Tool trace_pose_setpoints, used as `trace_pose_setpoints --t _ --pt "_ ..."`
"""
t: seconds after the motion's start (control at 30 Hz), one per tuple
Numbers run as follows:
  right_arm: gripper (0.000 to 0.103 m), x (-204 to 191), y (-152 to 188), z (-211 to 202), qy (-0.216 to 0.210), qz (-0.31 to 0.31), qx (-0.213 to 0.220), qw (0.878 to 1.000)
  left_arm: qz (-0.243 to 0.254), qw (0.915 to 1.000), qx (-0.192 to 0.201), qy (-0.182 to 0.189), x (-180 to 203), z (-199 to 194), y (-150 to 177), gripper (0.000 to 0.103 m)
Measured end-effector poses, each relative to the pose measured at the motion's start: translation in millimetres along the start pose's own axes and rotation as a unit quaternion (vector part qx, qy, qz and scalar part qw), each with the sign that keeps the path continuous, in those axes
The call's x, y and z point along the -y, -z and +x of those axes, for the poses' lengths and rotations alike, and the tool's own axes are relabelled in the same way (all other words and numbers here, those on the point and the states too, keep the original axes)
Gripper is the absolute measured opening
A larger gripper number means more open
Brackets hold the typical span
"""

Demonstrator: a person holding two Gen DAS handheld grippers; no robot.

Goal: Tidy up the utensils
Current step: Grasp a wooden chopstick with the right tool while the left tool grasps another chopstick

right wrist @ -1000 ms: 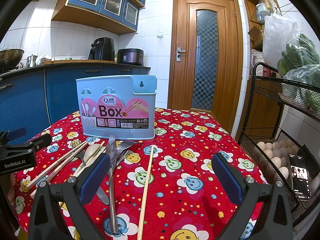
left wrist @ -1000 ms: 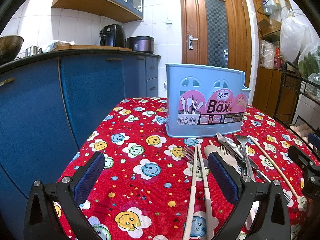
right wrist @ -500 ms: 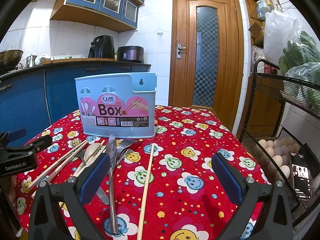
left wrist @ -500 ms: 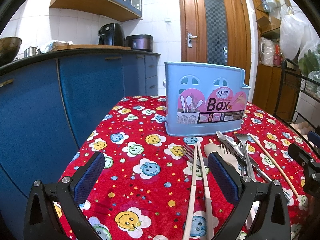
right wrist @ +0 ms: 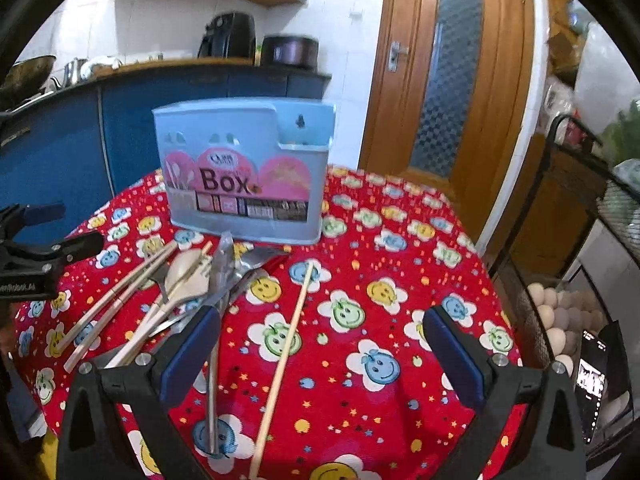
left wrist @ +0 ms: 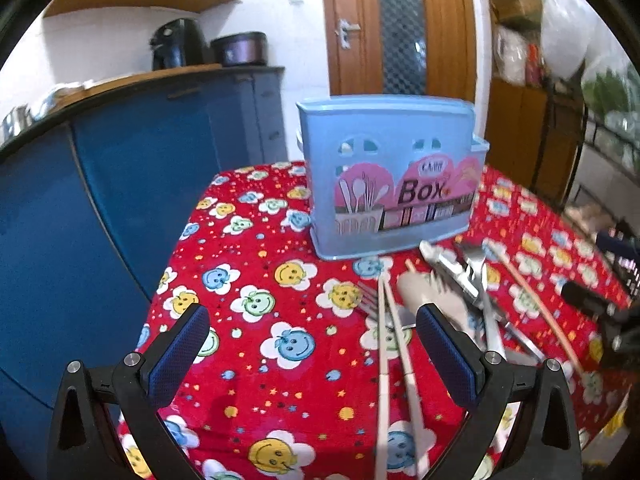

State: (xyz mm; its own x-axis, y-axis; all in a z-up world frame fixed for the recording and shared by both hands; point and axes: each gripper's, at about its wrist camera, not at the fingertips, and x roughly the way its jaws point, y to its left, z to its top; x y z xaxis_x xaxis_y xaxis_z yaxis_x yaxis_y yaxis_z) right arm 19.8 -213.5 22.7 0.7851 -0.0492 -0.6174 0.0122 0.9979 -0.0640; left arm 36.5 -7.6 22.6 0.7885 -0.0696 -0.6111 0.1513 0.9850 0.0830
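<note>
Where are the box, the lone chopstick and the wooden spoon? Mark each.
box (right wrist: 240, 184): right wrist view, on its front label.
lone chopstick (right wrist: 286, 344): right wrist view, mid-shaft.
wooden spoon (right wrist: 186, 270): right wrist view, on its bowl.

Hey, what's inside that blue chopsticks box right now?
The blue box shows only a bit of its lower right compartment's inner wall; no utensil sticks out above its rim. Its walls hide the rest.
</note>
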Motion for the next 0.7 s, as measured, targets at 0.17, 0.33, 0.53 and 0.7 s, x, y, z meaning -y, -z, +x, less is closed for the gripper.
trace_pose_setpoints --t 0.17,0.33,0.53,0.7 --pt "0.094 13.2 -9.8 20.7 -0.009 0.004 -0.066 0.998 0.038 0.9979 -0.053 0.002 6.7 16.7 0.1 0.102" --pt "0.075 13.4 -13.3 40.8 -0.014 -0.016 -0.117 0.993 0.034 0.9950 -0.093 0.012 5.7 35.0 3.1 0.102" --pt "0.053 10.2 -13.3 64.7 -0.034 -0.015 -0.178 0.983 0.037 0.9921 -0.117 0.026 6.0 45.7 1.9 0.100" --pt "0.047 2.1 -15.4 73.3 -0.043 -0.038 -0.209 0.976 0.062 0.9885 -0.136 0.019 11.5 55.4 -2.7 0.081"
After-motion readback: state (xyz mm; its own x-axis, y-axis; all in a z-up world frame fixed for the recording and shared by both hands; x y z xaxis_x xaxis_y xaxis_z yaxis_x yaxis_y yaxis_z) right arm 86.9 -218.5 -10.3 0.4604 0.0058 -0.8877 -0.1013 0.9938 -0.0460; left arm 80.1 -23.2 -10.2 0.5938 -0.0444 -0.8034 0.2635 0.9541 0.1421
